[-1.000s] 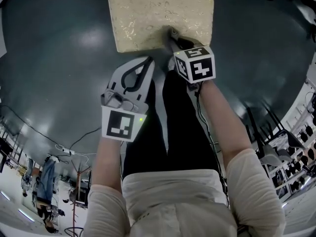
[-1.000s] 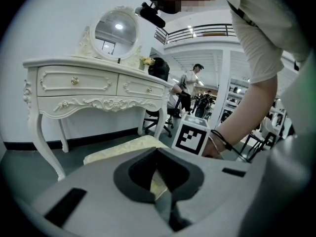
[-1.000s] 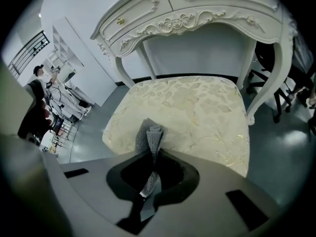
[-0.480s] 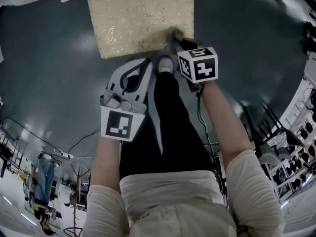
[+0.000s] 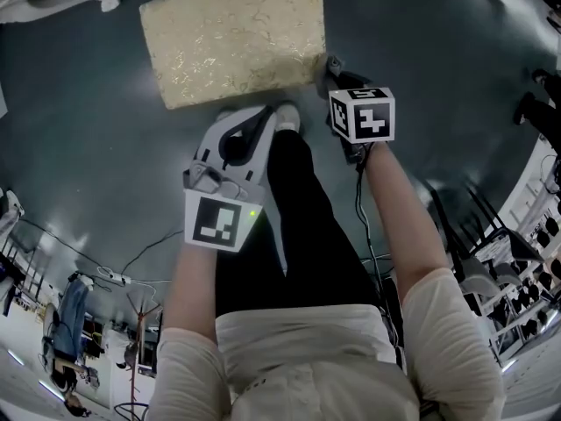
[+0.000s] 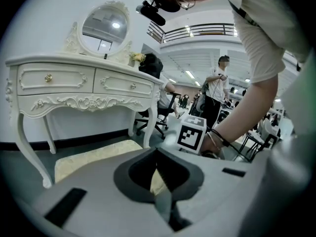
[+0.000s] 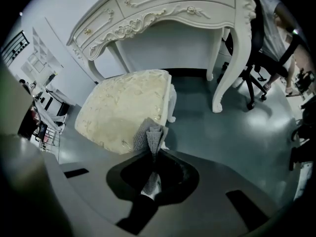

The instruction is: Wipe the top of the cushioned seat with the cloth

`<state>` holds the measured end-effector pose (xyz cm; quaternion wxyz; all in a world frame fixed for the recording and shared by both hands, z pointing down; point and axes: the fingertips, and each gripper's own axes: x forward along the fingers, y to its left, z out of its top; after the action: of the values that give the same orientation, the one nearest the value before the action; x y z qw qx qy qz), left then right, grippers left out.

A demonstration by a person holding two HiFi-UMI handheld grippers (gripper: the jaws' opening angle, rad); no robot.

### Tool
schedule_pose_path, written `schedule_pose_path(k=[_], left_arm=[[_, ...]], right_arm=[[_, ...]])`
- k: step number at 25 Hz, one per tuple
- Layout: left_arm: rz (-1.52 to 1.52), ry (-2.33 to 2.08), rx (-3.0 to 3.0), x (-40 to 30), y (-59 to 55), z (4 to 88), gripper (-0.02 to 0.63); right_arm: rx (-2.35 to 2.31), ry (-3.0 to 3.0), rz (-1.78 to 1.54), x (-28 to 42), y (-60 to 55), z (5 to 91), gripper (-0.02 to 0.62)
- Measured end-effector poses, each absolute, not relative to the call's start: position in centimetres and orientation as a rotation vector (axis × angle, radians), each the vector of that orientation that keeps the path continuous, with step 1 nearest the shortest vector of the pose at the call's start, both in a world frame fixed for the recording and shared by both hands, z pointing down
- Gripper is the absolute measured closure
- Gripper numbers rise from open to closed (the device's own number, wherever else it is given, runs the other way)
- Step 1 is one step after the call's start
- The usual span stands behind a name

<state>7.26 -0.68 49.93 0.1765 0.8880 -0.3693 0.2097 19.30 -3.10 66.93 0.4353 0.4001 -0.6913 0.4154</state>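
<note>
seat (image 5: 232, 38) stands on the floor (image 5: 79, 174) in front of a white dresser (image 7: 163, 6), cushion top facing up. right claw (image 7: 151, 168) is clamped on a grey cloth (image 7: 150, 135). the cloth sits just beside the seat's near right corner, over the floor; whether it touches the seat's edge cannot be told. left claw (image 6: 159, 181) is closed with nothing between its jaws. it is held near the seat's near edge, beside the person's leg (image 5: 298, 200).

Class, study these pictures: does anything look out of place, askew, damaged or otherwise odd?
Nothing stands out. The cushioned seat sits whole on the floor by the dressing table, and the cloth is bunched in the right claw, beside the seat's corner.
</note>
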Motion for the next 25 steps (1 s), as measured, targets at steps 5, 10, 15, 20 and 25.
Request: schedule_pose_path(k=[5, 10, 15, 20, 25], left_arm=[[0.585, -1.044, 2.524, 8.5, -0.5, 49.6, 0.604], [0.547, -1.054, 2.539, 8.8, -0.3, 47.5, 0.604], [0.523, -1.103, 2.577, 7.3, 0.1, 43.3, 0.604], [0.486, -1.155, 2.610, 4.6, 1.1, 37.5, 0.604], [0.451, -1.197, 2.640, 1.8, 1.5, 32.1, 0.604]], right_arm=[[0.985, -1.705, 0.997, 20.8, -3.0, 66.5, 0.568], [0.990, -1.800, 0.959, 18.9, -3.1, 62.3, 0.568], [1.008, -1.935, 0.873, 15.9, -2.8, 55.4, 0.568], [1.054, -2.057, 0.766, 12.9, -2.0, 47.1, 0.567], [1.078, -2.188, 0.721, 10.0, -2.0, 39.6, 0.568]])
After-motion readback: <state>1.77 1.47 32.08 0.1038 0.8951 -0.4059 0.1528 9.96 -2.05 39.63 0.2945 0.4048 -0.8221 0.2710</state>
